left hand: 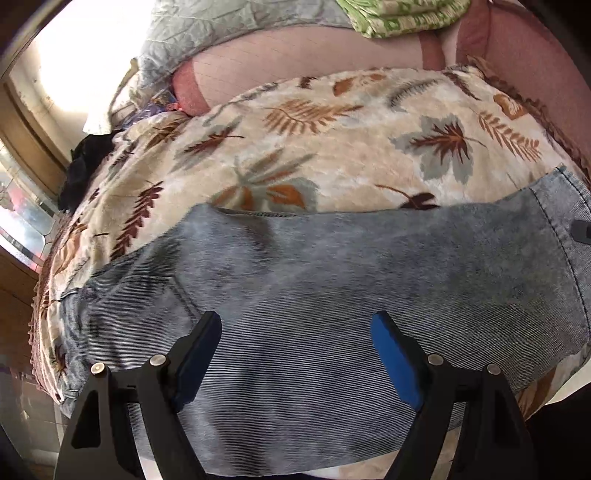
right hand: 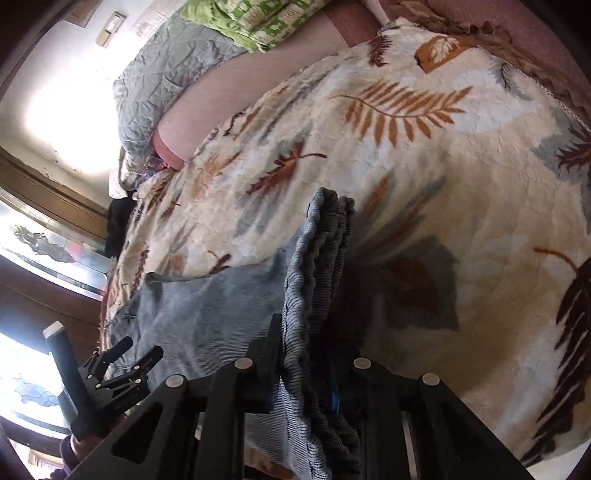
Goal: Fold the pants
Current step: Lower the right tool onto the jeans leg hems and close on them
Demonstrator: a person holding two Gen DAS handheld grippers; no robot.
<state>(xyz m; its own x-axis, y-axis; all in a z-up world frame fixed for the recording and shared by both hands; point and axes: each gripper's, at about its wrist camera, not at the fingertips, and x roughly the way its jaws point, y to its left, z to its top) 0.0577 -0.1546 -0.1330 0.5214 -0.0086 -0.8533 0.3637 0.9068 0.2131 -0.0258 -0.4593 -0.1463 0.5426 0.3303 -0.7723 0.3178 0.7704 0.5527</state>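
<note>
Bed, covered by a leaf-print blanket [left hand: 332,147]; grey quilt [right hand: 166,74] and green-patterned pillow [right hand: 258,22] at the far end, well apart from the work

Blue denim pants [left hand: 314,277] lie across the near part of the blanket, laid lengthwise left to right, back pocket toward the left end. Right end is gathered and lifted off the blanket, standing as a ridged bunch

Right gripper [right hand: 314,354]: jaws pressed on that bunched denim edge, cloth rising between them. Exact pad contact hidden by the fabric

Left gripper [left hand: 295,332]: fingers spread, holding nothing, hovering over the flat denim near the pocket

Judgement: step in hand is carrying the right end over toward the left to halve the length. To do it well, keep the pinch firm, lift only enough to clear the lower layer, travel straight along the leg so edges line up. Left tool could pin the flat part near the pocket to stop dragging. Risk: plush blanket bunching under the denim
</note>
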